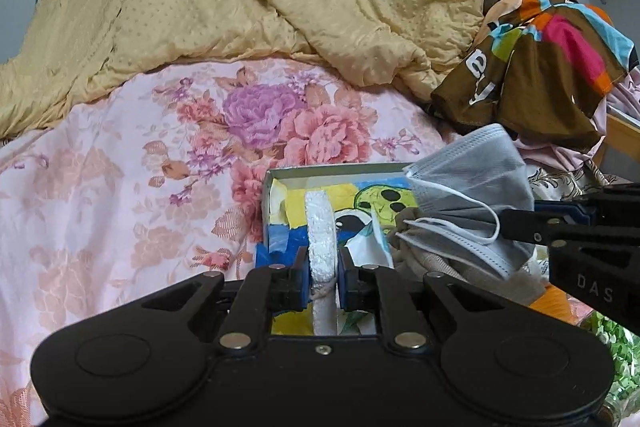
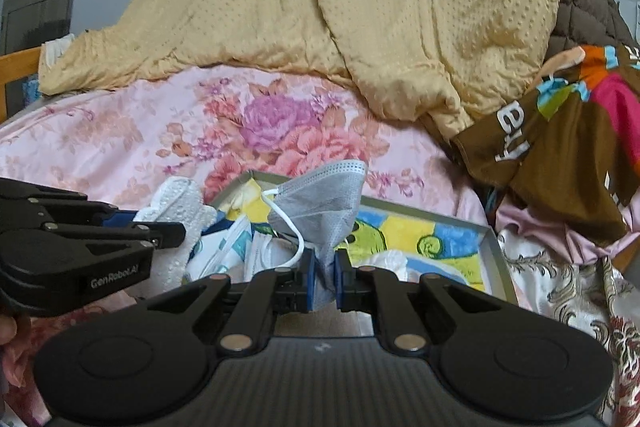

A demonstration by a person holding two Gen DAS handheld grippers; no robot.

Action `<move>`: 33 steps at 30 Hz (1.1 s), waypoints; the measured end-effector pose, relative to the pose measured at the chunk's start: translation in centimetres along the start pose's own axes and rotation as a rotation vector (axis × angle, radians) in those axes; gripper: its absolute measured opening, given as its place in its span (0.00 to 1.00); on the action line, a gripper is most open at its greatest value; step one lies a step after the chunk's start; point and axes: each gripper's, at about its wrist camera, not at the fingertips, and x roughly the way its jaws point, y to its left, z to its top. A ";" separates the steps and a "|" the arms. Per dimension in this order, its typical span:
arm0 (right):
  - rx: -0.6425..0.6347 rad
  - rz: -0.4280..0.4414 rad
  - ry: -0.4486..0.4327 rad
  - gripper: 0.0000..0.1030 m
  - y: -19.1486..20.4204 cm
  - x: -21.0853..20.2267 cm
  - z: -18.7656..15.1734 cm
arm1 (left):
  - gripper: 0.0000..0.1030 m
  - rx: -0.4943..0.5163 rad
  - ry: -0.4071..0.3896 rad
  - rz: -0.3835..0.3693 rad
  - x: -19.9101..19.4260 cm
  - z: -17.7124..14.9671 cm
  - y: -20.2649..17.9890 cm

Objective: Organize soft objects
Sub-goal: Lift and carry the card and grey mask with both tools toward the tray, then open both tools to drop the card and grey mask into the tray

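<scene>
Two grippers, each clamped on a soft item above the box on the bed

Left wrist view: the left gripper (image 1: 323,267), angled downward, pinches a white foam pad (image 1: 320,231) edge-on over the shallow box (image 1: 276,175). Right wrist view: the right gripper (image 2: 325,277) grasps a grey face mask (image 2: 320,195) above the same box, showing the pad's broad bumpy face, hidden from the left.

A grey pleated face mask (image 2: 320,195) with white ear loops hangs crumpled and upright above a shallow grey-rimmed box (image 2: 496,247) lined with a yellow, blue and green cartoon print. A white, bumpy foam-like pad (image 1: 320,239) stands on edge over the box's left side. More white soft pieces (image 2: 256,247) lie jumbled inside the box.
</scene>
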 end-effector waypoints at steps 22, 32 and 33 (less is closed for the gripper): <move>0.071 -0.084 0.102 0.20 -1.6 1.6 -1.1 | 0.26 -0.058 0.015 -0.090 1.5 -1.1 -0.2; 0.080 -0.108 0.117 0.47 -2.3 1.8 -1.5 | 0.42 -0.069 0.011 -0.152 1.4 -1.2 -0.7; 0.080 -0.109 0.118 0.48 -2.3 1.8 -1.5 | 0.45 -0.069 0.013 -0.151 1.4 -1.2 -0.7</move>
